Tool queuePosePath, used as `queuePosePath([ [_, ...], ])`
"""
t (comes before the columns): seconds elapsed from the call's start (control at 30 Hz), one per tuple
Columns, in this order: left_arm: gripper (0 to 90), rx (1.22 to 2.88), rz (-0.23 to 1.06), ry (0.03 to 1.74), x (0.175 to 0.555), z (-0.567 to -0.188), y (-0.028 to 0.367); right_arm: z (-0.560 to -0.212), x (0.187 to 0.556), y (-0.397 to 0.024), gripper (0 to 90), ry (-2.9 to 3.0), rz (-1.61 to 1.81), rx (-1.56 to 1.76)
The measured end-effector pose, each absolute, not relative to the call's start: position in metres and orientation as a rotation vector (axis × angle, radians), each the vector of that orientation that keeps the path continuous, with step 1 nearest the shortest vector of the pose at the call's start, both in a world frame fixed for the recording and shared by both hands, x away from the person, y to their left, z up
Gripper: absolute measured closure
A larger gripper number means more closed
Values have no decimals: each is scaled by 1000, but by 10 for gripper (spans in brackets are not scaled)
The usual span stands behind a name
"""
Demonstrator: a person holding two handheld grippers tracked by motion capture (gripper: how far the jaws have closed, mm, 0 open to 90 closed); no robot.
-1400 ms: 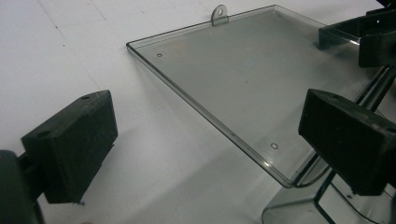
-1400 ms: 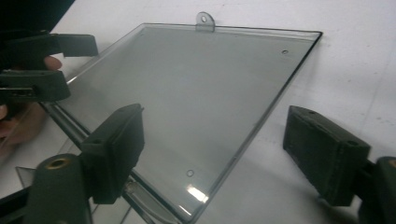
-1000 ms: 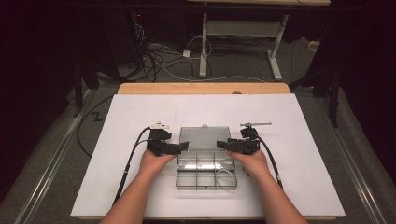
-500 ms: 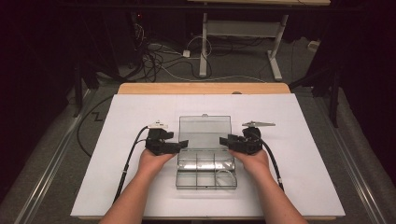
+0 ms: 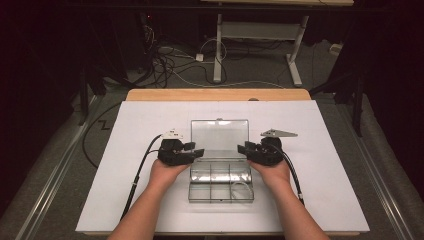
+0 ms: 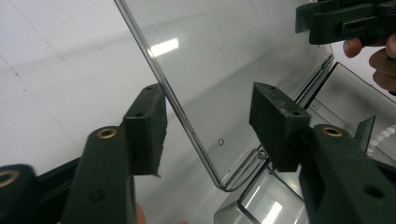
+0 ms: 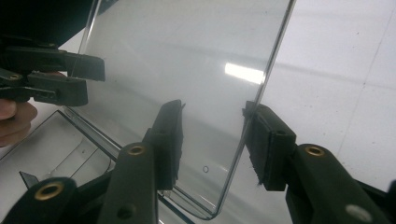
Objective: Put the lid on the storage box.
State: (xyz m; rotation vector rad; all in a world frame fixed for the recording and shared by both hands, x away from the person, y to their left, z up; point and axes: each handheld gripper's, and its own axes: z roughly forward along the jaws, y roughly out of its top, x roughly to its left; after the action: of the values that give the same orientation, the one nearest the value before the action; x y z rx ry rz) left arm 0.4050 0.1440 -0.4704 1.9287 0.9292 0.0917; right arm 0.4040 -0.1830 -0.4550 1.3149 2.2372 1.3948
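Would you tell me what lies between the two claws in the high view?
The clear box's raised lid stands between the left claw and right claw.

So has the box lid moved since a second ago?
Yes. The clear lid has swung up and back from the tray, its far edge nearer the table's wooden edge.

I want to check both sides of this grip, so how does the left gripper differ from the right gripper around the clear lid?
The left gripper straddles the lid's left edge; the right gripper straddles its right edge. The left jaws show a plain gap to the edge on both sides; the right gripper's outer jaw sits almost against the edge. Both have just been closing on the raised lid of the clear box, neither plainly pressing it yet.
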Motion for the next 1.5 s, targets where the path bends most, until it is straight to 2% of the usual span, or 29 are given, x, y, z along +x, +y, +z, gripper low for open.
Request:
queuePosePath([
  [0.07,508,1933,103,914,403,-469,144,-453,403,-184,621,2235,1387,1297],
  [0.33,536,1943,126,893,401,-468,145,-449,397,-193,728,2209,1348,1271],
  [0.83,650,1930,202,852,388,-458,148,-440,369,-207,895,2202,1386,1143],
  [1.1,677,1885,217,860,381,-457,147,-437,364,-199,900,2211,1386,1096],
  [1.13,681,1924,233,832,382,-456,150,-437,364,-198,900,2214,1385,1090],
  [1.5,689,1915,253,822,377,-452,151,-434,359,-194,900,2223,1377,1059],
])
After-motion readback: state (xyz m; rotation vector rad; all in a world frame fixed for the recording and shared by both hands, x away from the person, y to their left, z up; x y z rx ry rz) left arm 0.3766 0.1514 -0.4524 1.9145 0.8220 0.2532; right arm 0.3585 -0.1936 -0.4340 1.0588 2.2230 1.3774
